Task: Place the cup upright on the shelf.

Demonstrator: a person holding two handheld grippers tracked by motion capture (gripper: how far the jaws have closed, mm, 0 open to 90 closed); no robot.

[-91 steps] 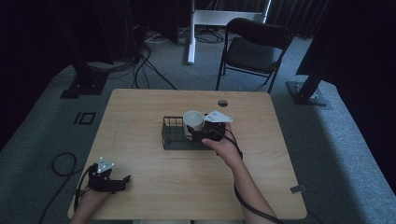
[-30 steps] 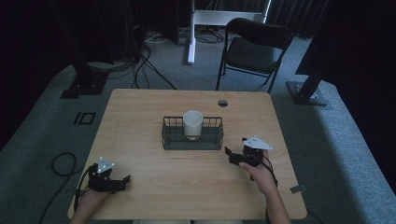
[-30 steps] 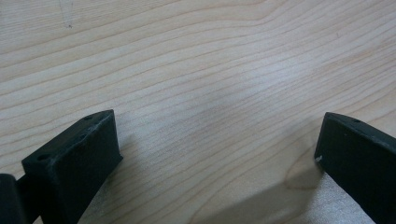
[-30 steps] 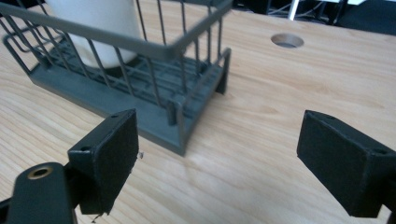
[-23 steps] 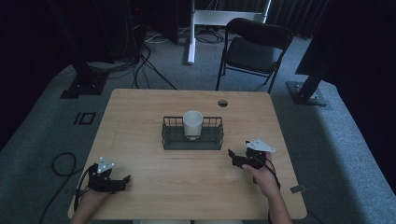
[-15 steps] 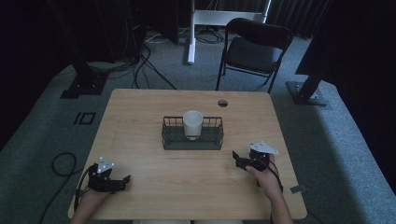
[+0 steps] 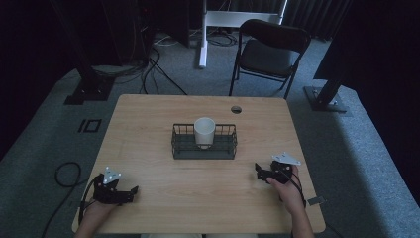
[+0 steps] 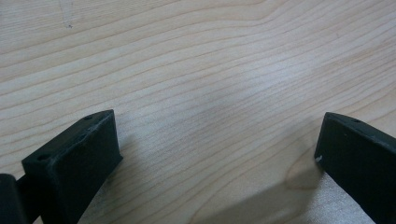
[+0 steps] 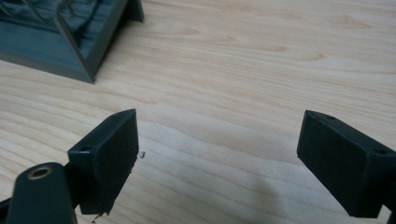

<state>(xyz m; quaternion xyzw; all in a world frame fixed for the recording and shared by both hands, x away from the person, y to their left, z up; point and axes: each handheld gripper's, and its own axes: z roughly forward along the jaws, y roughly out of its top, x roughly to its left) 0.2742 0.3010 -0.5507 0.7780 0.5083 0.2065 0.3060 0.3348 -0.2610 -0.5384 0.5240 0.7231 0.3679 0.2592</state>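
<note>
No brand, label or writing can be read on anything here. A white cup (image 7: 204, 131) stands upright inside a dark wire basket (image 7: 181, 147), toward the middle of its length and against the far side, and the basket sits at the centre of the pale wooden counter (image 7: 148, 119). The cup is plain, slightly tapered, open at the top; its lower part is hidden behind the basket's mesh. The right tongs (image 7: 259, 170) rest low over the counter near its right front edge, held in a hand (image 7: 287, 188), pointing left, well apart from the basket and to its front right. In the right gripper view the right tongs (image 9: 217, 158) stand wide with bare wood between them, and a corner of the basket (image 9: 88, 46) shows at upper left, clear of the jaws. The left tongs (image 7: 130, 191) lie near the counter's left front corner, well apart from the basket and cup. In the left gripper view the left tongs (image 8: 217, 149) are spread wide just above the wood grain, gripping nothing. A folding chair (image 7: 270, 49) stands on the grey floor beyond the counter.
</note>
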